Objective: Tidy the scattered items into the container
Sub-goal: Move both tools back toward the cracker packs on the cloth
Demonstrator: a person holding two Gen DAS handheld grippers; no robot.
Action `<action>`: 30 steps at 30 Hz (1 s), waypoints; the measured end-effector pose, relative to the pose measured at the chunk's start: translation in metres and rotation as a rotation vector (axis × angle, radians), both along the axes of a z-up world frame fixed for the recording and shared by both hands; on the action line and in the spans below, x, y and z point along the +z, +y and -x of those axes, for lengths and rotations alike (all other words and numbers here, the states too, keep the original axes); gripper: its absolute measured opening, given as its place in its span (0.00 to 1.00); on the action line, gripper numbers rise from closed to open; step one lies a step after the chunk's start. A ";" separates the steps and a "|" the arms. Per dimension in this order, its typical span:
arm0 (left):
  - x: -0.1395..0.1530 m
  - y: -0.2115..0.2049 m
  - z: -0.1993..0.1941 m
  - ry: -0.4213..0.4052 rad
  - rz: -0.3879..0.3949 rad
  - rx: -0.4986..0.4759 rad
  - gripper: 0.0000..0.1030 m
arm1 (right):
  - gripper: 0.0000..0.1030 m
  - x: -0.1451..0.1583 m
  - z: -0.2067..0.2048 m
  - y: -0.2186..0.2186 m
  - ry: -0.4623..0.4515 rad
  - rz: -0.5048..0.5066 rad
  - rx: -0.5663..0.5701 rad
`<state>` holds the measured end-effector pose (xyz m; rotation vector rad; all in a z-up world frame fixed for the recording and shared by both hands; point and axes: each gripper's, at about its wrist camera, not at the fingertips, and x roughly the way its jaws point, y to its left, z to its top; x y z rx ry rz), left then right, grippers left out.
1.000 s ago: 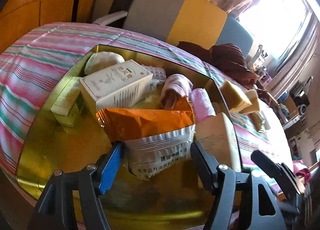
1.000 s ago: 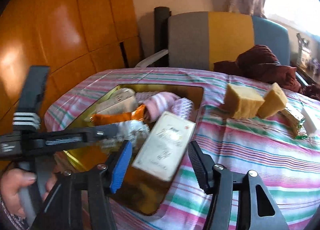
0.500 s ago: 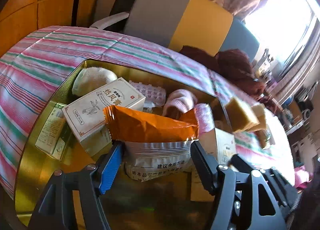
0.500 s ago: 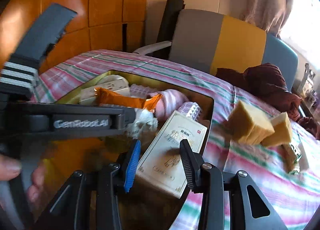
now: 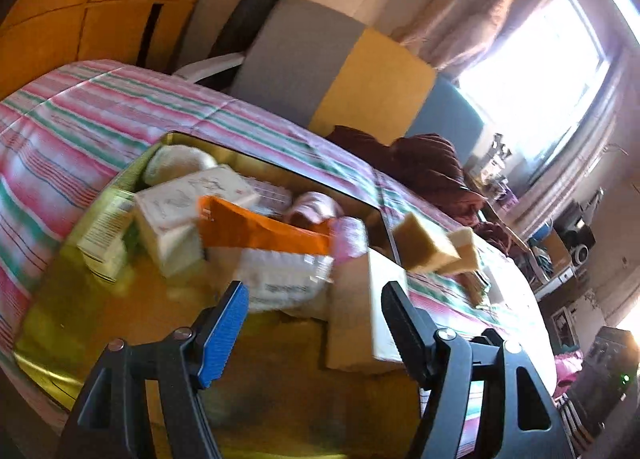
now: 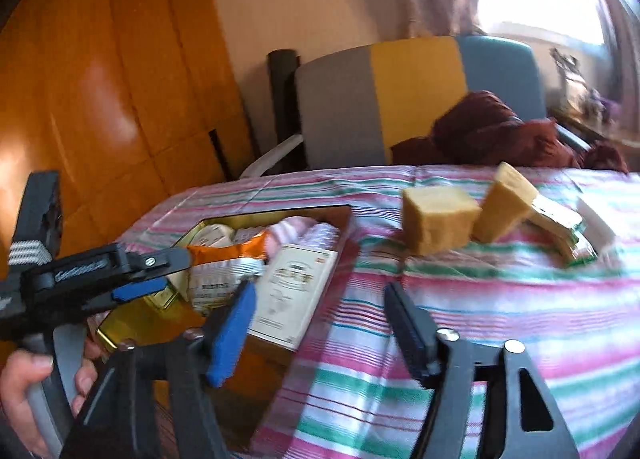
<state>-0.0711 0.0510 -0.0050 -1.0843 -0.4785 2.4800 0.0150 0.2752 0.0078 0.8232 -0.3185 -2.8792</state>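
Right gripper [image 6: 320,323] jaws opening, empty; white box [image 6: 294,291] leans lengthwise against tin [image 6: 276,215] rim, top toward camera.

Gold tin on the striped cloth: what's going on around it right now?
A person is packing scattered items into the gold tin with two handheld grippers. The tin already holds an orange snack bag, several boxes and rolled pink socks. A white box leans on the tin's right edge, and the right gripper sits clear of it, jaws opening and empty. The left gripper is open over the tin, holding nothing. Two yellow sponge blocks are not yet in the tin.
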 end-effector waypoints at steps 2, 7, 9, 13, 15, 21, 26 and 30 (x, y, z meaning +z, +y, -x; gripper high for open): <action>0.000 0.013 -0.010 0.027 0.028 -0.006 0.68 | 0.70 -0.005 -0.005 0.010 -0.008 0.012 -0.025; -0.006 0.051 -0.028 0.043 0.025 -0.136 0.69 | 0.73 -0.026 -0.018 0.037 -0.041 0.034 -0.088; -0.008 0.065 -0.033 0.044 0.007 -0.187 0.69 | 0.74 -0.035 -0.020 0.051 -0.058 0.049 -0.118; -0.008 0.096 -0.040 0.066 0.030 -0.252 0.70 | 0.75 -0.051 -0.025 0.080 -0.083 0.095 -0.183; -0.006 0.112 -0.044 0.082 0.049 -0.275 0.70 | 0.79 -0.054 -0.029 0.091 -0.078 0.100 -0.212; -0.002 0.166 -0.051 0.181 0.165 -0.356 0.70 | 0.86 -0.063 -0.038 0.124 -0.071 0.087 -0.318; -0.015 0.204 -0.045 0.173 0.253 -0.398 0.70 | 0.89 -0.069 -0.044 0.153 -0.084 0.134 -0.390; -0.021 0.221 -0.039 0.179 0.277 -0.394 0.70 | 0.91 -0.070 -0.046 0.166 -0.092 0.124 -0.421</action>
